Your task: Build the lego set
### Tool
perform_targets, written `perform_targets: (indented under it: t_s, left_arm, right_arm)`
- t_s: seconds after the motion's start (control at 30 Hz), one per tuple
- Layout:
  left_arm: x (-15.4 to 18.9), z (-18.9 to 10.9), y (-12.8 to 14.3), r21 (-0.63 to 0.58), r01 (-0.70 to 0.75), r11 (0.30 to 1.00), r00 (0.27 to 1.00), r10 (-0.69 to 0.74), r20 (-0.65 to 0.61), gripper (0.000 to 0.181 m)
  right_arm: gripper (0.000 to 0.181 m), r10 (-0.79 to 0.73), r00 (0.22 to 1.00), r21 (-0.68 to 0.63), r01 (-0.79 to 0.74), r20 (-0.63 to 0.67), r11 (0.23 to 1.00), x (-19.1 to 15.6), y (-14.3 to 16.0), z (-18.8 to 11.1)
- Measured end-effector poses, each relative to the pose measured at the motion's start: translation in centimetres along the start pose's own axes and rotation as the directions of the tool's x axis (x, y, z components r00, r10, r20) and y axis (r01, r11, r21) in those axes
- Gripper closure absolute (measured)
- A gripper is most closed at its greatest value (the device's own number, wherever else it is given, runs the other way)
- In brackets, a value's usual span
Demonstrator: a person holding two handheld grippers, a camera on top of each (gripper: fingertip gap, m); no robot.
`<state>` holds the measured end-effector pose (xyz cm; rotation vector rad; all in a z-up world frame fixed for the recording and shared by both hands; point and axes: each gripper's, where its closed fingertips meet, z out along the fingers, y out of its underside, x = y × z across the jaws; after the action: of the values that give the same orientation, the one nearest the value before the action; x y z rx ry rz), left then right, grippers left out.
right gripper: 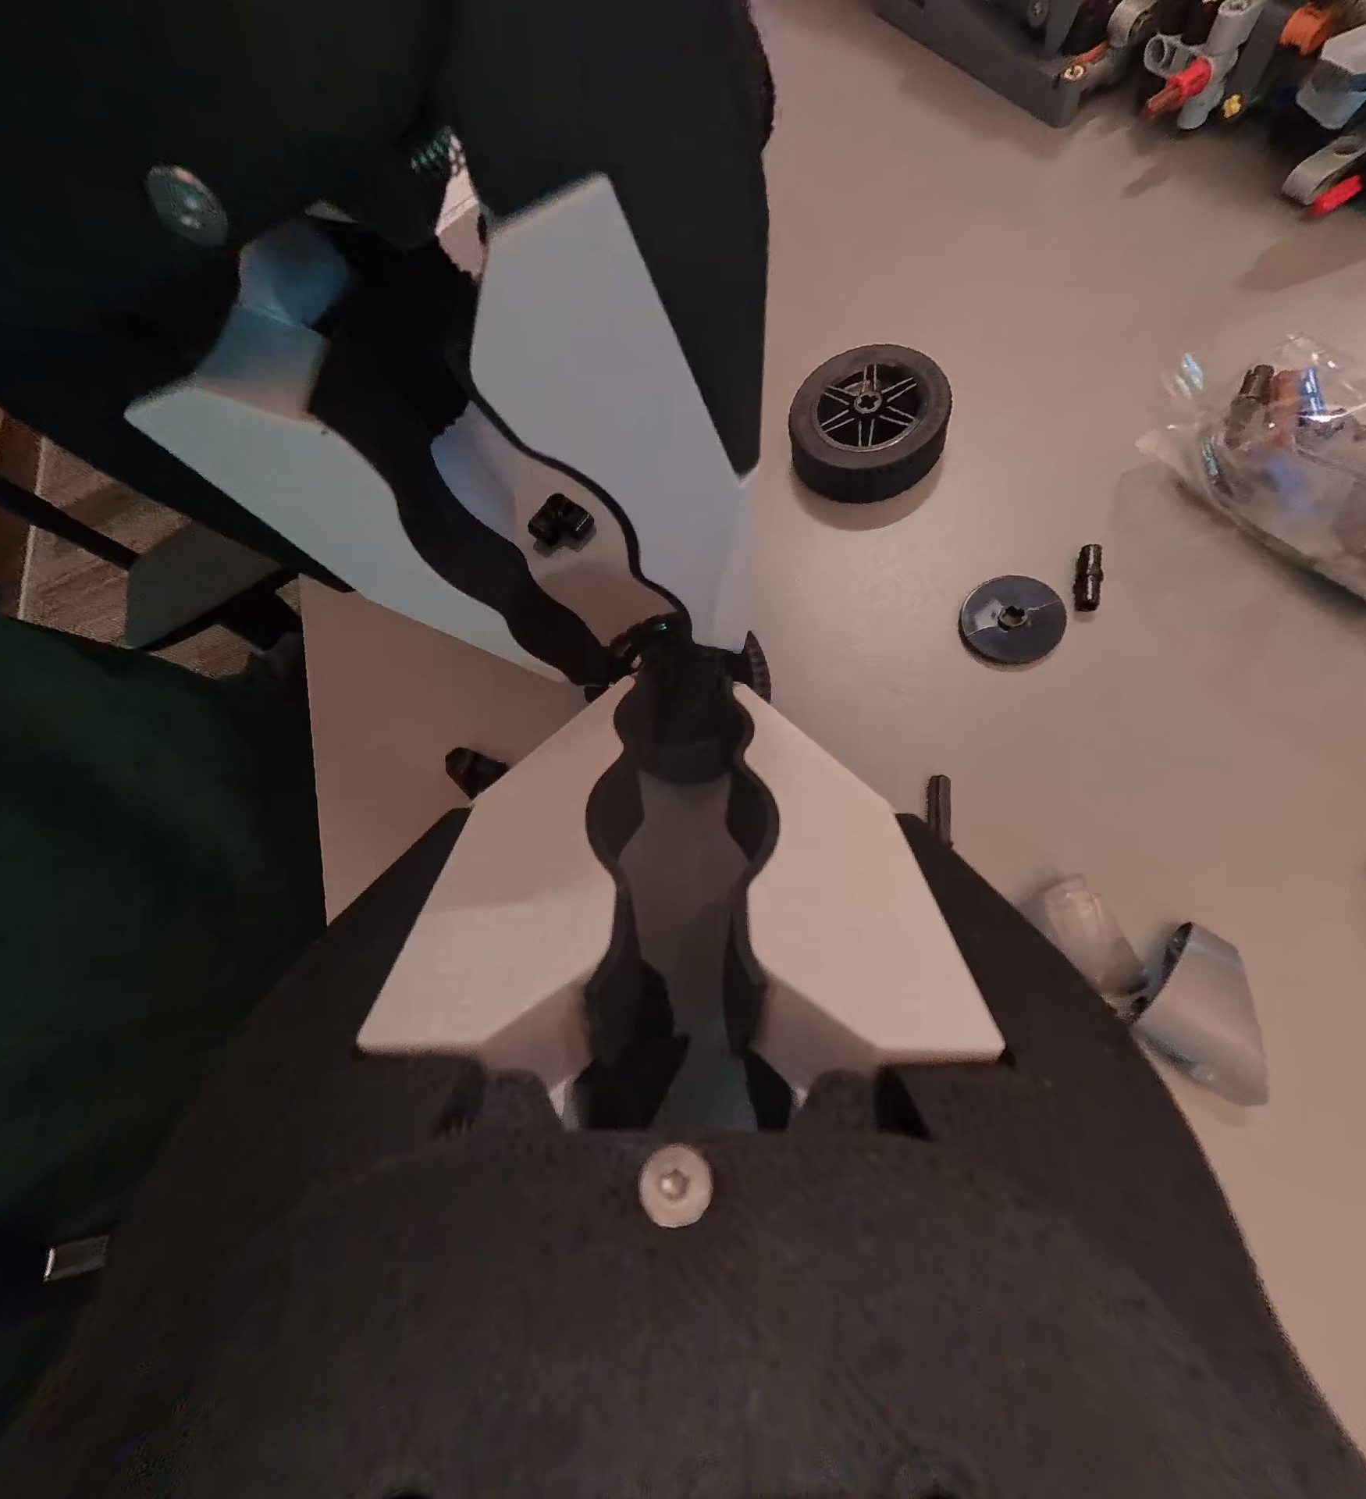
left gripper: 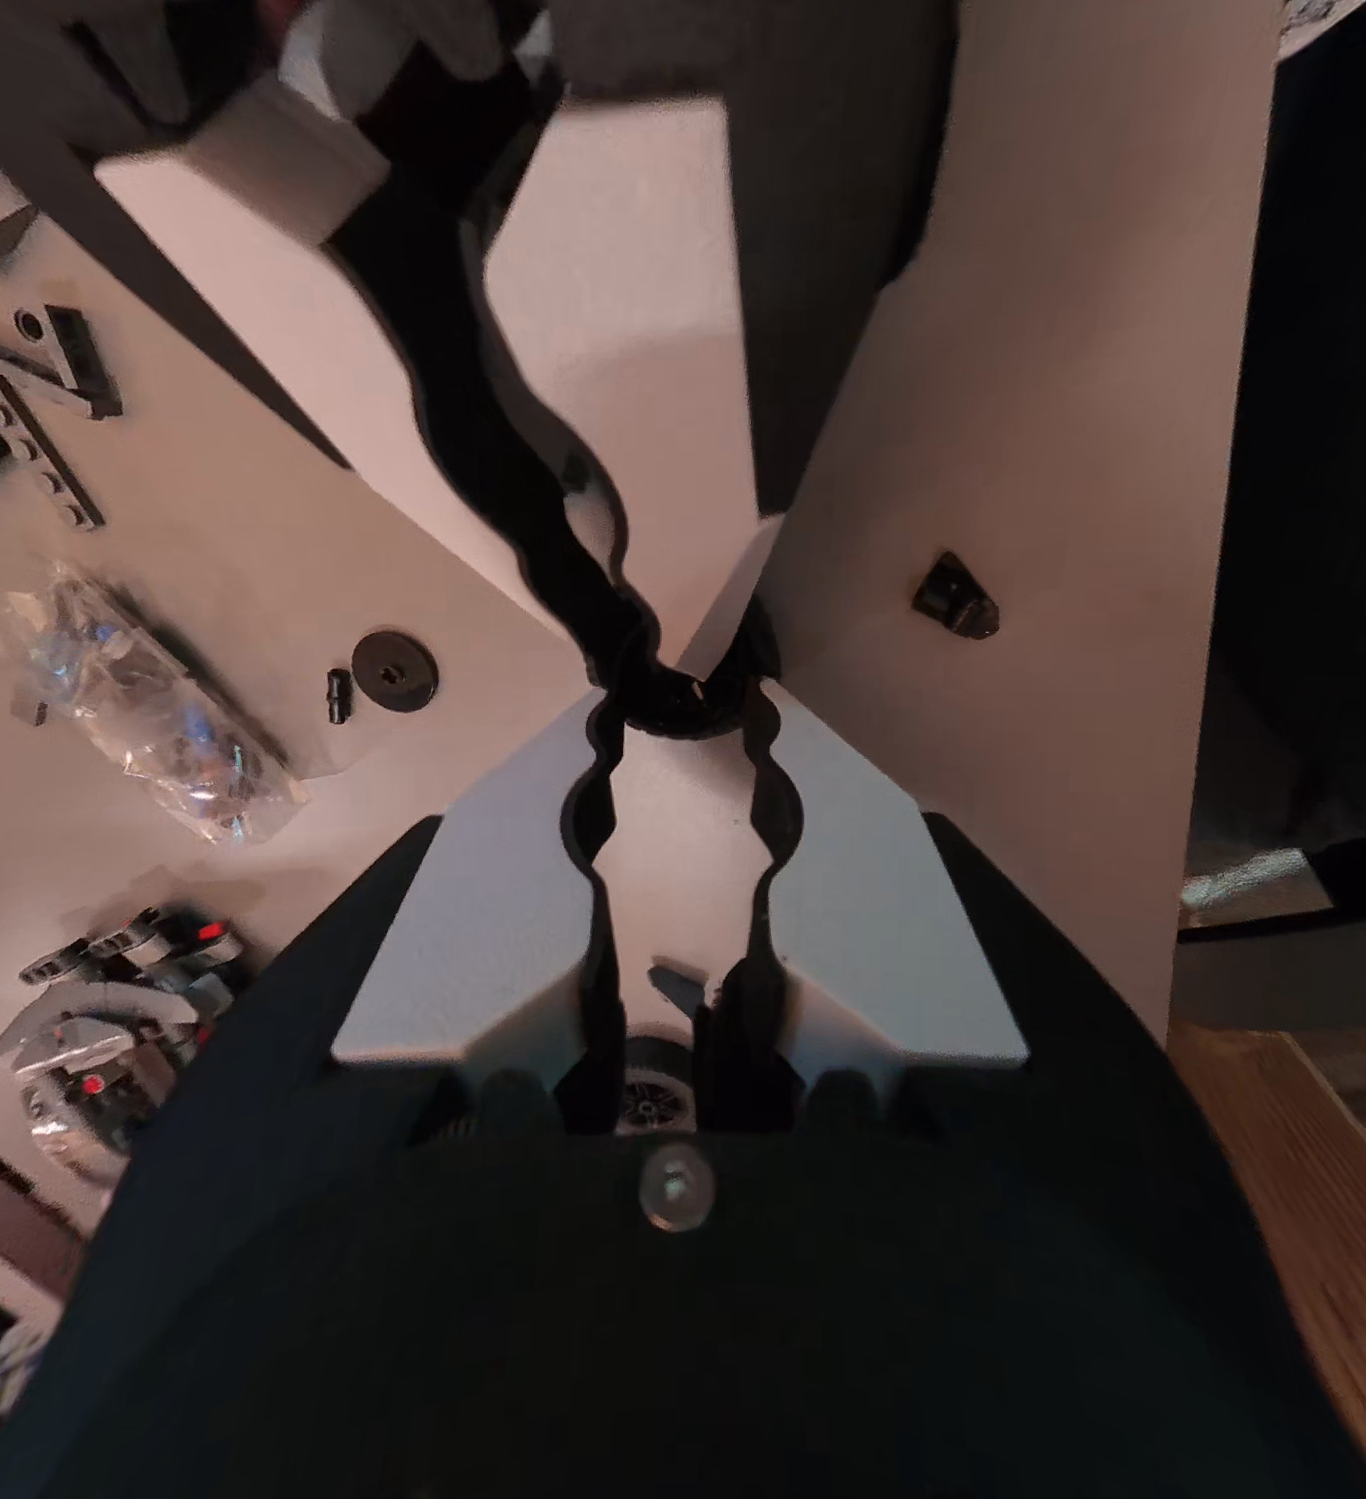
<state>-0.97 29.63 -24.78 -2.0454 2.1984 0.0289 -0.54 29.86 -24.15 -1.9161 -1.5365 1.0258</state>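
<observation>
- Meeting tip to tip above the table (right gripper: pixel 947 268), the left gripper (left gripper: pixel 684 697) and the right gripper (right gripper: pixel 676 689) both pinched one small black wheel part (left gripper: pixel 680 706).
- The left gripper's jaws were closed on that part at their tips; behind the tips a gap showed between the wavy black pads (left gripper: pixel 769 811).
- The right gripper's jaws were likewise clamped on the part (right gripper: pixel 676 730), seen from the other side as a dark round piece at the tips.
- The part was held off the table, near its edge; its exact shape was too dark to tell.
- A spoked black wheel (right gripper: pixel 870 434) lay on the table just beyond the grippers.
- A dark disc (right gripper: pixel 1012 620) and a short black pin (right gripper: pixel 1089 576) lay side by side, near that wheel.
- A clear bag (right gripper: pixel 1304 478) of pieces lay farther out.
- A grey, partly built model (right gripper: pixel 1247 73) sat at the table's far side.
- A small black piece (left gripper: pixel 954 596) lay alone, well apart from the rest.
</observation>
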Motion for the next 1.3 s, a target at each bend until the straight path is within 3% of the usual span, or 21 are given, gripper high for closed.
perform_targets:
  t_s: [0.2, 0.47, 0.63, 0.77, 0.87, 1.1, 1.3]
  left_arm:
    - [-0.1, -0.5, -0.1, 0.137, 0.049, 0.989, 0.997, -0.057, 0.054, 0.152]
    - [-0.3, -2.0, 0.2, 0.372, 0.117, 0.921, 0.982, -0.163, 0.093, 0.155]
    - [-0.2, -1.6, -0.1, 0.415, 0.096, 0.905, 0.983, -0.152, 0.103, 0.16]
    - [-0.9, -1.9, -0.1, 0.444, 0.085, 0.892, 0.979, -0.158, 0.13, 0.161]
    - [-1.3, -2.2, -0.1, 0.464, 0.071, 0.883, 0.978, -0.153, 0.141, 0.162]
    - [-1.5, -1.1, -0.5, 0.466, 0.072, 0.882, 0.987, -0.13, 0.093, 0.171]
    - [-1.8, -0.5, -0.7, 0.481, 0.092, 0.872, 0.99, -0.13, 0.047, 0.181]
  right_arm:
    - [0.167, -0.027, 0.999, 0.038, 0.028, -0.017, 0.999, 0.0, -0.5, -0.3]
    - [0.166, -0.054, 0.998, 0.031, 0.055, -0.012, 0.998, -0.2, -0.5, -0.5]
    - [0.148, -0.12, 0.991, 0.039, 0.123, -0.062, 0.992, -0.1, -1.0, -1.2]
    - [0.155, -0.158, 0.983, -0.004, 0.158, -0.097, 0.987, 0.3, -0.9, -1.5]
    - [0.169, -0.141, 0.984, -0.026, 0.139, -0.108, 0.99, 1.1, -0.8, -1.5]
    - [0.169, -0.086, 0.995, -0.077, 0.081, -0.058, 0.994, 1.8, -0.8, -0.8]
    - [0.159, -0.132, 0.989, -0.061, 0.128, -0.069, 0.99, 2.1, -1.1, -1.7]
